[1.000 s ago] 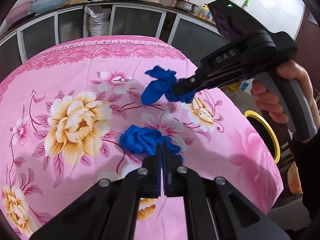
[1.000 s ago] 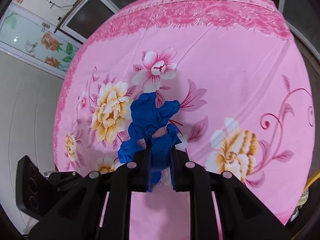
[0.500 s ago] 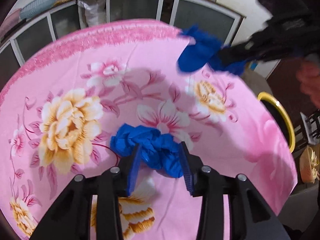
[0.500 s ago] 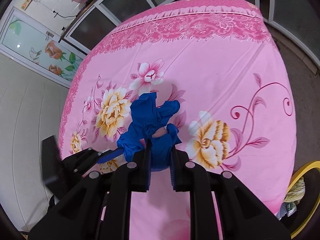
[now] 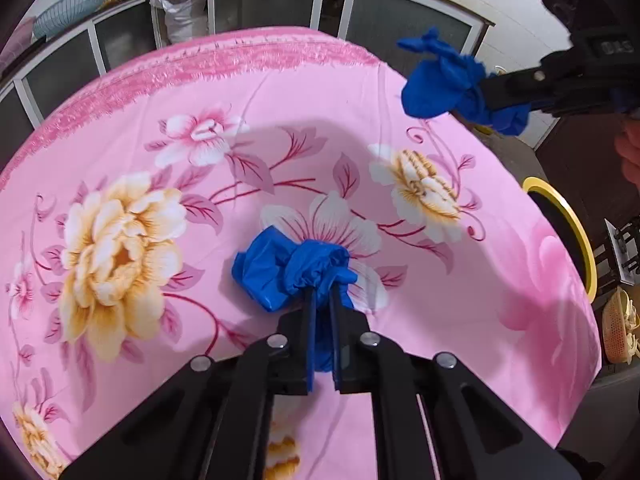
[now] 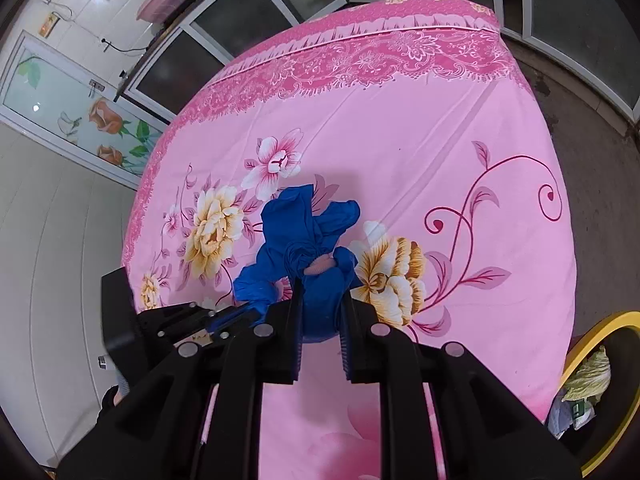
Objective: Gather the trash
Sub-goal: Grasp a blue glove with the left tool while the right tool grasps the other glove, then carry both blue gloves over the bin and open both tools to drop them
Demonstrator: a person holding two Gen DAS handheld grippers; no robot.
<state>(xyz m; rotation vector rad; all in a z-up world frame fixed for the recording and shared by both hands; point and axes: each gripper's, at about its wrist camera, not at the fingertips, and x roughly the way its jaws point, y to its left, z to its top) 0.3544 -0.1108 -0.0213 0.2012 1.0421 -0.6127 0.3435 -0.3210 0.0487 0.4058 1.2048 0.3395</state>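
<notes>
Both black two-finger tongs are clamped on crumpled blue disposable gloves. Left gripper: its jaws have just been closing, and now pinch the nearer crumpled blue rubber glove, which bunches out ahead of the tips. This glove lies on the round table covered with a pink floral cloth, roughly at the table's middle, over a white-and-pink printed flower; whether it is pressed to the cloth or lifted slightly off it, I cannot tell.

Right gripper: jaws together on the second crumpled blue rubber glove, a thicker wad that keeps the pads a little apart. In the left wrist view this gripper enters from the upper right and carries its glove clear of the cloth, above the table's far right edge. A small pale patch shows in the folds of this glove near the tips.

A dark bin with a yellow rim stands on the floor just beside the table's right edge; in the right wrist view the same rim shows at lower right with pale crumpled scraps inside. The left gripper also appears in that view, low at the near left edge of the table.

Glass-fronted cabinets run behind the table's far edge.
</notes>
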